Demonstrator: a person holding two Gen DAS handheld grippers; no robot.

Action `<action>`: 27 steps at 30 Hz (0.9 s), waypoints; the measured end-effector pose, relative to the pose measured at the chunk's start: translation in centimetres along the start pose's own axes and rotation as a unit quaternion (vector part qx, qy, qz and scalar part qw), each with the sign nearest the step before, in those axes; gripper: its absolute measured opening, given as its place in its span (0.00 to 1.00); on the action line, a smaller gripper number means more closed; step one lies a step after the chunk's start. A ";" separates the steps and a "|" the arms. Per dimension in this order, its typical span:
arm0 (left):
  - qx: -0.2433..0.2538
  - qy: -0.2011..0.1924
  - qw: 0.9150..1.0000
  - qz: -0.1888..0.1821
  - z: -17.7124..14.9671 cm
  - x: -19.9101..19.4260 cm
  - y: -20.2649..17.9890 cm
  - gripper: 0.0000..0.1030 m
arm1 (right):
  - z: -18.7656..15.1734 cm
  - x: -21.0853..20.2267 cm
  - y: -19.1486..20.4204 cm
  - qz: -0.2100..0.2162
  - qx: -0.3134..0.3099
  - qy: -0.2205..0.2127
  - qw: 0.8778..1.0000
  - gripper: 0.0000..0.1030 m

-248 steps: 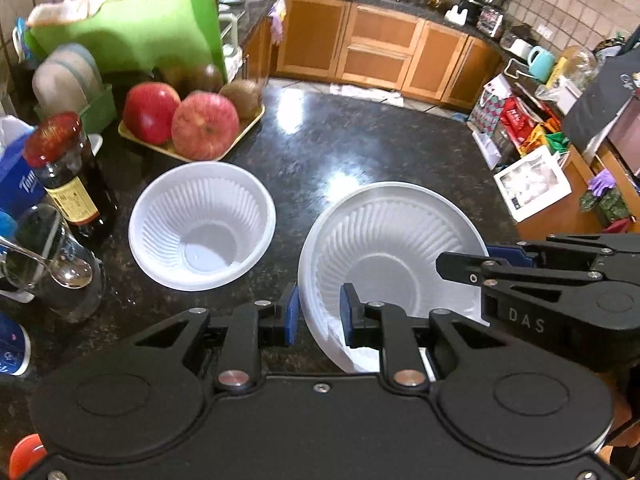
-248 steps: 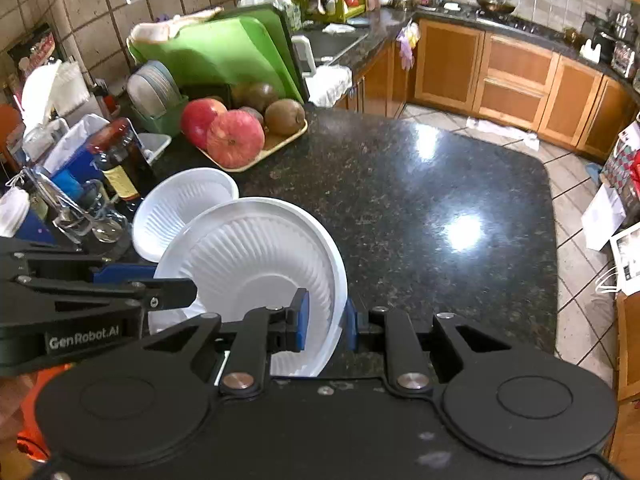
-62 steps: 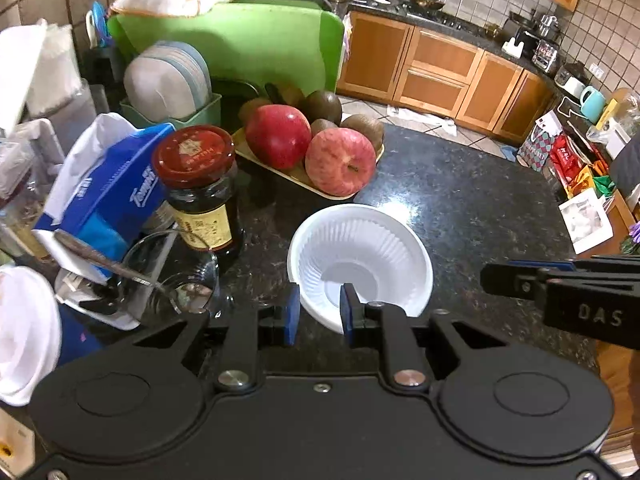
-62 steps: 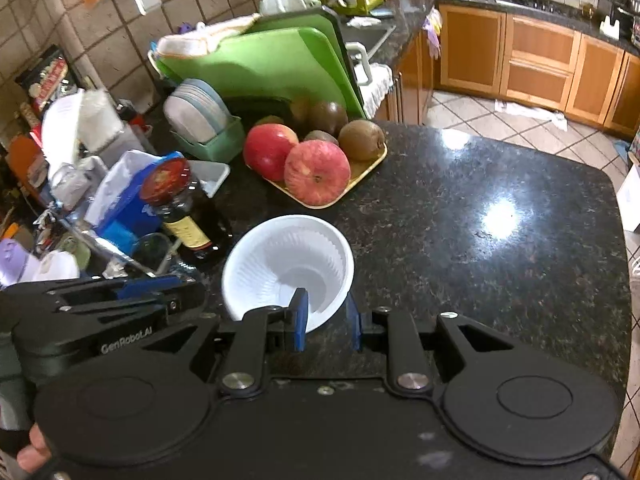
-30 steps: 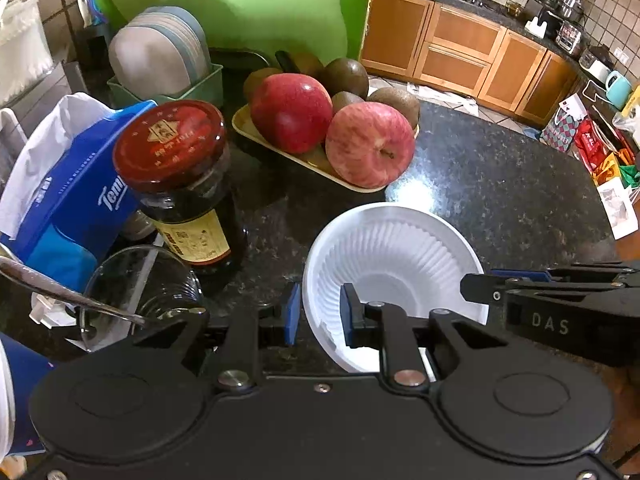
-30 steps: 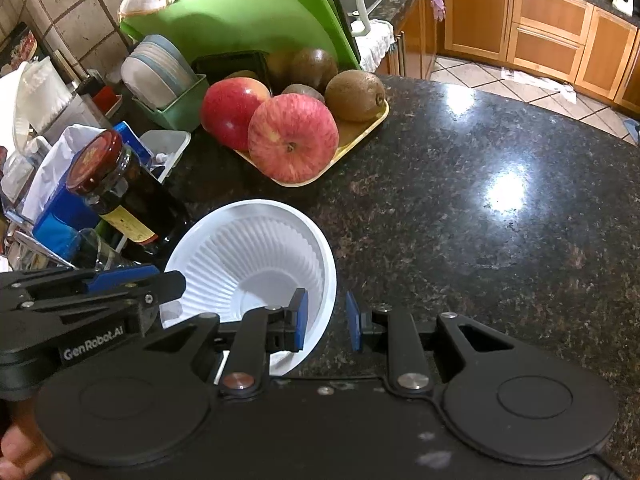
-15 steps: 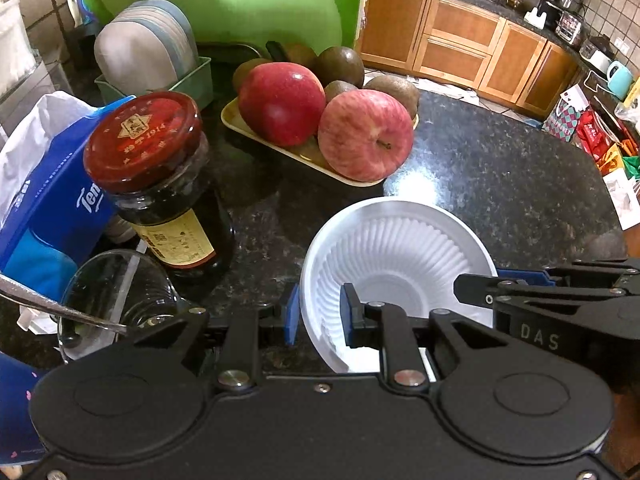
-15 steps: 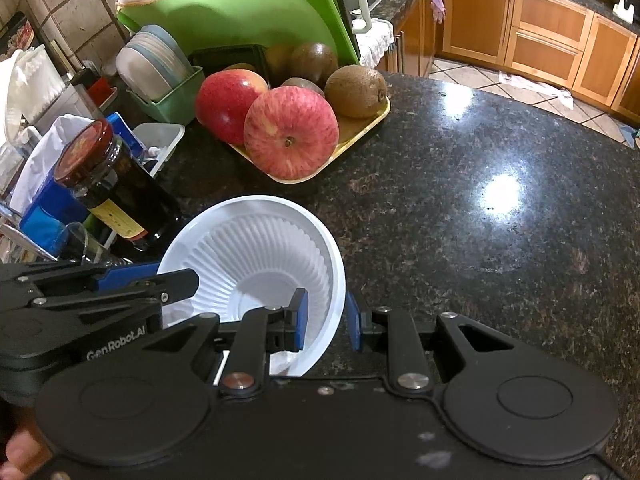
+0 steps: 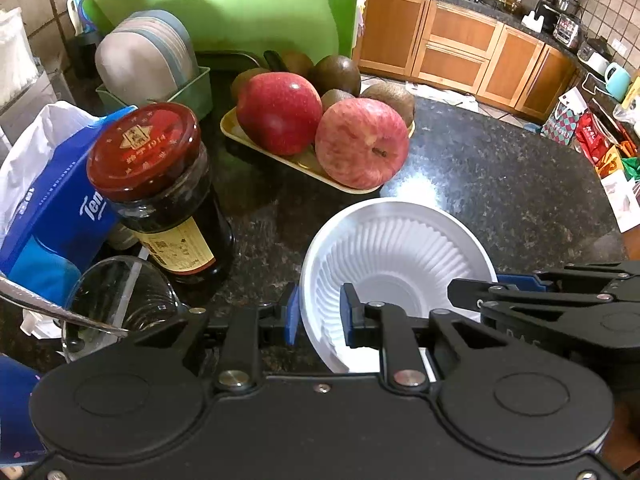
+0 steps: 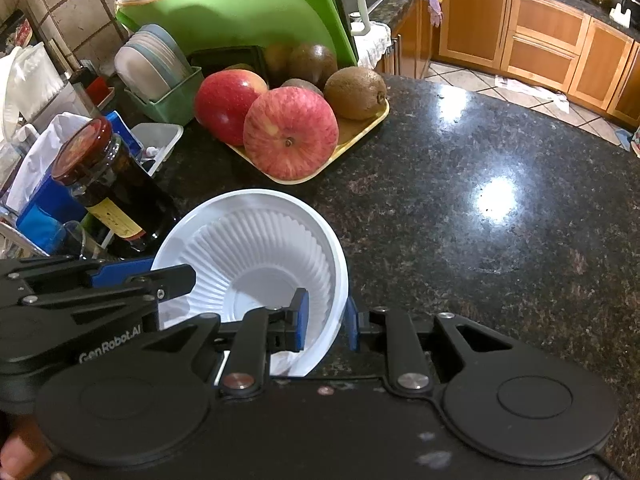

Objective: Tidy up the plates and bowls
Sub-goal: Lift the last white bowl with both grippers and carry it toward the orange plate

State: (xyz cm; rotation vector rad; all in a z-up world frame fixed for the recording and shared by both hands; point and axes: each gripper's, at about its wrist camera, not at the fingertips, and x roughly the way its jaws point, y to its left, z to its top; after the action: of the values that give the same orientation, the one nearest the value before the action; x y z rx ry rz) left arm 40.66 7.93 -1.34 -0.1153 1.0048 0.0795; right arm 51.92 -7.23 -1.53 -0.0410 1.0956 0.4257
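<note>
Right now you've got both grippers on one white bowl [image 9: 394,258], which sits tilted on the dark granite counter [image 10: 480,216]. Your left gripper [image 9: 318,316] straddles the bowl's left rim: one blue pad outside the wall, the other inside. Pads look closed onto the rim, but contact on the outer pad isn't fully clear from the left wrist view. Your right gripper [image 10: 324,318] straddles the right rim the same way, one pad inside, one outside, and its jaws are narrow, pinching the wall.

Bowl position: near the counter's front edge, just in front of the yellow fruit tray [image 9: 304,164], which holds two red apples [image 9: 362,142] and some kiwis. A dark jar with a red lid [image 9: 160,184] stands just left of the bowl, apart from it. A glass [image 9: 120,300] with a metal utensil across it sits in front of the jar. A green cutting board [image 10: 248,4] leans upright behind the tray.
</note>
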 end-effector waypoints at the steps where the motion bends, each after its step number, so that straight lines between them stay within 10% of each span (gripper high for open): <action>1: 0.000 -0.002 1.000 0.000 0.0 -0.2 0.0 0.27 | 0.0 -0.1 0.0 0.000 0.000 -0.001 1.000 0.21; 27: 0.031 -0.077 0.996 -0.026 -3.8 -12.4 0.3 0.27 | -6.2 -14.1 5.0 -0.011 -0.016 -0.089 0.996 0.21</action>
State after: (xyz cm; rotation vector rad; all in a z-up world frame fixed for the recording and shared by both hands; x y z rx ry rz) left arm 30.85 7.58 7.10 -0.0773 0.8489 0.0094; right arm 39.45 -8.51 8.67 -0.0435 0.9118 0.4186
